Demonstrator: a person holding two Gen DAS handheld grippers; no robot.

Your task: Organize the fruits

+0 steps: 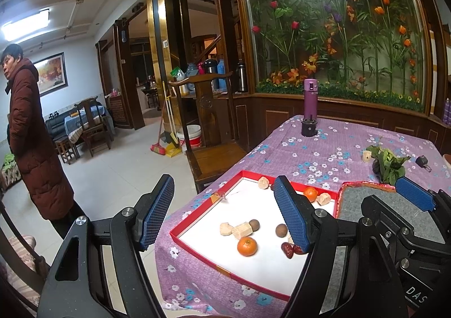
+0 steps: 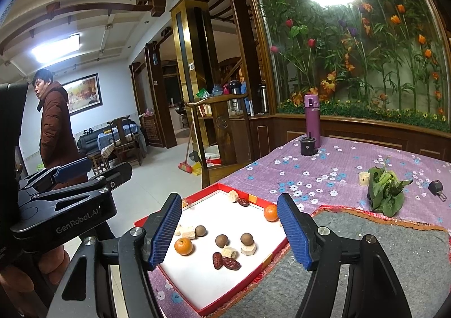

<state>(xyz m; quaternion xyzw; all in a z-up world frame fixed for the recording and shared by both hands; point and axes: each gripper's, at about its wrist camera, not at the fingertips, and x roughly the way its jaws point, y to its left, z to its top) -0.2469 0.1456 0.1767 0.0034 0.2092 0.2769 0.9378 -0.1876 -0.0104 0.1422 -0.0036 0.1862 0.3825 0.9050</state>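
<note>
A red-rimmed white tray (image 1: 197, 219) (image 2: 225, 284) lies on the table's near left corner. It holds two tangerines (image 1: 247, 246) (image 2: 183, 246), brown longans (image 2: 221, 240), red dates (image 2: 227, 261) and pale cut fruit chunks (image 1: 239, 230). My left gripper (image 1: 222, 213) is open and empty above the tray's left part. My right gripper (image 2: 231, 230) is open and empty above the tray. Each gripper shows at the edge of the other's view.
A grey felt mat (image 2: 380, 256) lies right of the tray. A leafy green bunch (image 2: 384, 194), a purple flask (image 2: 311, 120), a black cap (image 2: 307, 146) and a small black object (image 2: 436, 188) are farther back. A wooden chair (image 1: 208, 132) stands left; a person (image 1: 31, 132) stands beyond.
</note>
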